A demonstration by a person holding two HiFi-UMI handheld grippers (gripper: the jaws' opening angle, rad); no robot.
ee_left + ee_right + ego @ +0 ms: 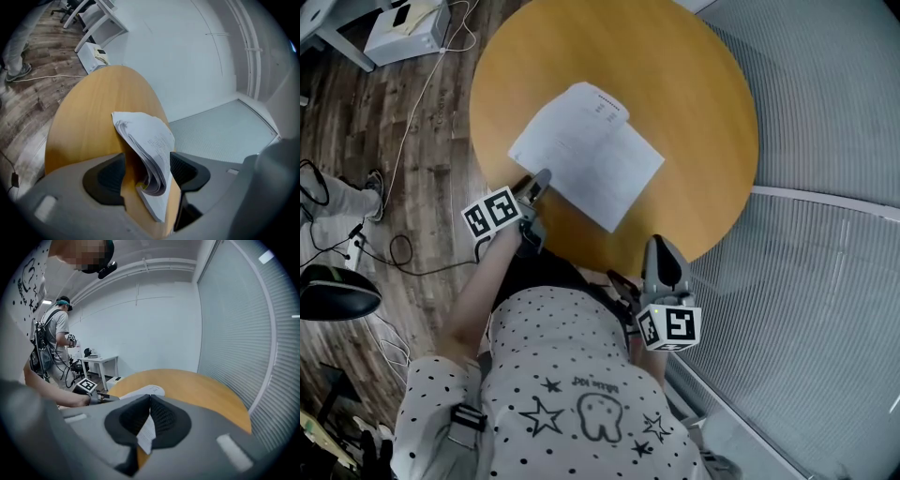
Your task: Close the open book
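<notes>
Closing stage: judged late; on round tan wooden table (712, 112) the white soft-cover book (591, 155) already lies folded over, but leaves at its near edge still bulge up in a curl
Book spot: flat on tabletop, around mid-table toward person's side
L gripper: grey hand-held left gripper (539, 180) sits at book's near-left edge, jaws wide apart, curled page edge between them, pads not pressing it
R gripper: grey hand-held right gripper (662, 246) by table's near rim, apart from book, jaws together, nothing in them
Next move: prob. press the bulge flat or draw L gripper clear w/o snagging loose leaves
Long axis: diagonal in head view, upper left to lower right
Facing: fold seems to face L gripper, can't be sure
</notes>
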